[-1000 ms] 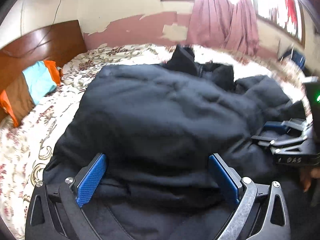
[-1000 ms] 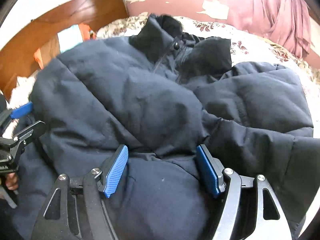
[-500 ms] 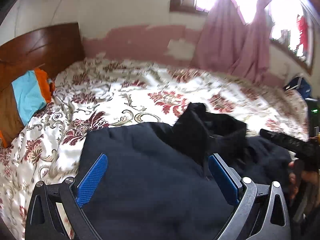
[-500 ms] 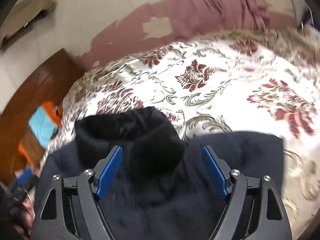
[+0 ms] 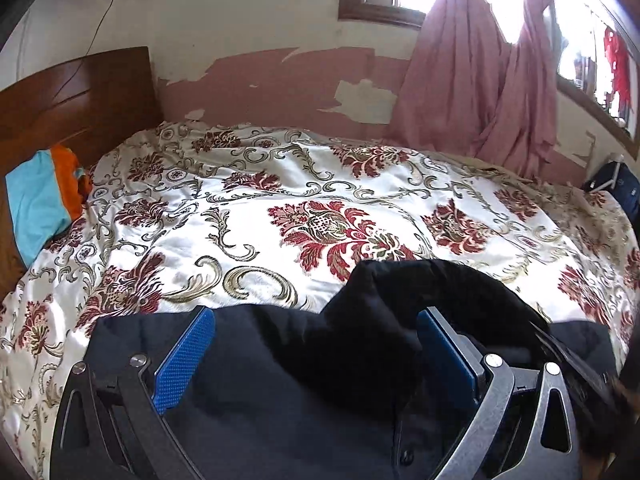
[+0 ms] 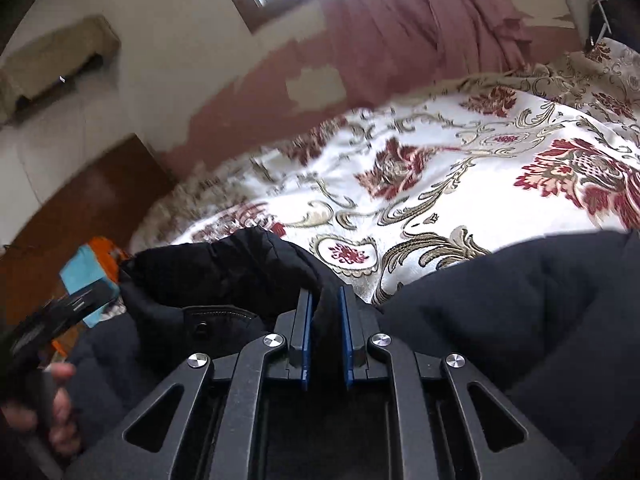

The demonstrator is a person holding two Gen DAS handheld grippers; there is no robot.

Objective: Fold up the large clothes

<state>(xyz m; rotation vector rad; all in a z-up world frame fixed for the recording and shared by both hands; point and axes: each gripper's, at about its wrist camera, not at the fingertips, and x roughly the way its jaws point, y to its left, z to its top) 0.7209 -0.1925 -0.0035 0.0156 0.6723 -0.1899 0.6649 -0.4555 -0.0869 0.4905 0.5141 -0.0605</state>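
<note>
A large black padded jacket [image 5: 280, 380] lies on the flowered bedspread [image 5: 320, 208], close under both cameras. Its collar [image 5: 420, 292] stands up between and beyond my left gripper's fingers. My left gripper [image 5: 316, 344] is open wide over the jacket's upper part and holds nothing. My right gripper [image 6: 324, 316] is shut on a fold of the jacket [image 6: 240, 272] at the collar, with black cloth pinched between the blue pads [image 6: 306, 332]. The rest of the jacket [image 6: 540, 300] spreads to the right. The left gripper [image 6: 60, 312] shows blurred at the left edge of the right wrist view.
A wooden headboard [image 5: 72, 96] and a blue and orange pillow [image 5: 44, 200] are at the left. A pink curtain [image 5: 480, 80] hangs by the window at the back right. The bedspread [image 6: 440, 168] stretches far beyond the jacket. A dark bag [image 5: 616, 188] is at the far right.
Both grippers have moved up the jacket to its collar end, so the bedspread now fills the views. The right gripper has closed on the collar fold. The left stays open.
</note>
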